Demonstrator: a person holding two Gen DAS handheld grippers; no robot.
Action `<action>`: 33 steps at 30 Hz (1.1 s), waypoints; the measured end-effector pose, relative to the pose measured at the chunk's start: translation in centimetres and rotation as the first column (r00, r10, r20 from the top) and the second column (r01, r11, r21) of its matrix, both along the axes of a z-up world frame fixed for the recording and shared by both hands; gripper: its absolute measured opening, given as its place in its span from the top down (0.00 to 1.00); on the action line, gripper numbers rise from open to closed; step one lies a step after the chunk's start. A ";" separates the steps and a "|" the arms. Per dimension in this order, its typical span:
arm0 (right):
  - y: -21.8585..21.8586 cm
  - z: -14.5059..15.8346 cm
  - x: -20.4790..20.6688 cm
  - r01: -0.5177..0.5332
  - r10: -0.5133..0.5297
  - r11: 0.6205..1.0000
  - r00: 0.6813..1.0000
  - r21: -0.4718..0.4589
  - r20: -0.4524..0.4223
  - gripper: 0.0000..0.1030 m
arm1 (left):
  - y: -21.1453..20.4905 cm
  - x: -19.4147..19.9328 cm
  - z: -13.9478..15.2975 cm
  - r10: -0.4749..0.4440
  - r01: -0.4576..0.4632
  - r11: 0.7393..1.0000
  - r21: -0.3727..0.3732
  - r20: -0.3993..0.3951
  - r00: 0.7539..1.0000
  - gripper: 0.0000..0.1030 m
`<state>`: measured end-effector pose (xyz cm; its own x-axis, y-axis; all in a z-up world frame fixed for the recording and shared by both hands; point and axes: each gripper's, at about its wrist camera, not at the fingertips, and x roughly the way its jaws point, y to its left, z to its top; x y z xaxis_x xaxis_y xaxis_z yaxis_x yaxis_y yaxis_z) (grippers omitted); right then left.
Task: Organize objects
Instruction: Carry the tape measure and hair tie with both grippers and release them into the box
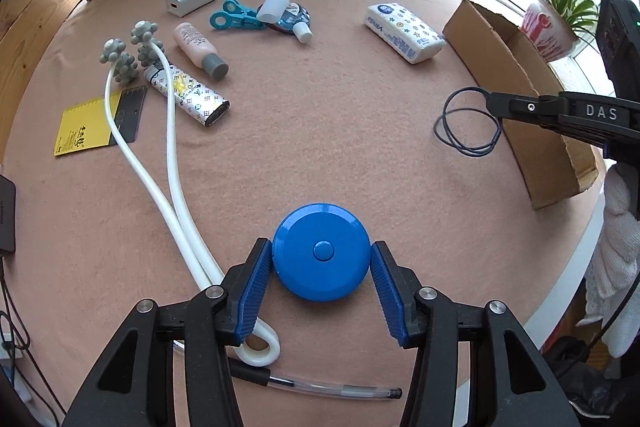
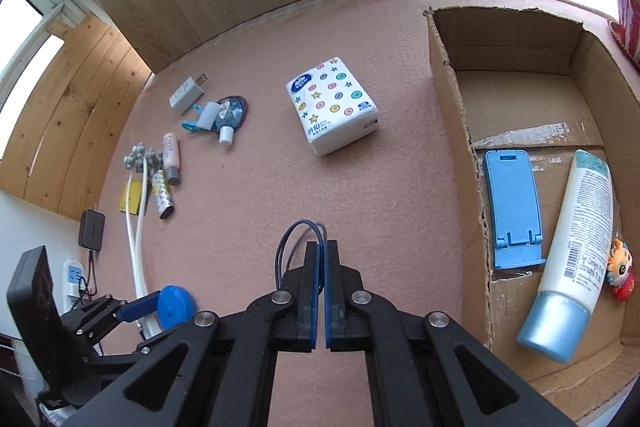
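In the left wrist view the left gripper (image 1: 322,259) sits low in the middle of the frame with its blue pads on either side of a round blue tape measure (image 1: 321,251) lying on the pink table cover (image 1: 320,115); the pads look just at its rim, though actual pressing cannot be told. At the right edge of that frame the right gripper (image 1: 490,103) is clamped on a thin dark cord loop (image 1: 468,123), raised beside the cardboard box (image 1: 516,83). In the right wrist view its pads meet on the cord (image 2: 298,239) at lower centre. The box (image 2: 452,131) fills the right side, holding a blue phone stand (image 2: 514,207), a white lotion tube (image 2: 576,247) and a small toy figure (image 2: 620,269). A tissue pack (image 2: 332,105) lies mid-frame, left of the box.
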<state>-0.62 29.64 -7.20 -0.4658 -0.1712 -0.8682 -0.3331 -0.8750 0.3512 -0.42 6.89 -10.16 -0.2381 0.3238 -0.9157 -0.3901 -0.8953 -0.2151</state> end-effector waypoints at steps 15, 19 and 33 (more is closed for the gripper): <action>5.0 7.0 4.9 0.127 -0.121 0.991 0.982 0.030 -0.147 0.98 | 5.3 -2.0 4.6 -0.058 0.065 0.995 0.078 -0.086 0.995 0.48; 6.9 7.5 7.0 0.172 -0.161 0.983 0.975 0.058 -0.150 0.98 | 8.4 -3.1 5.9 -0.098 0.110 0.989 0.096 -0.118 0.988 0.48; 11.9 5.9 12.5 0.298 -0.288 0.951 0.951 0.087 -0.115 0.98 | 21.9 -7.0 8.3 -0.240 0.262 0.960 0.103 -0.189 0.952 0.48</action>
<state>11.85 41.56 -1.34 -0.5670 0.0730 -0.8204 -0.5479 -0.7772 0.3095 -7.38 28.76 -1.82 -0.2851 0.5028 -0.8160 -0.6397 -0.7338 -0.2287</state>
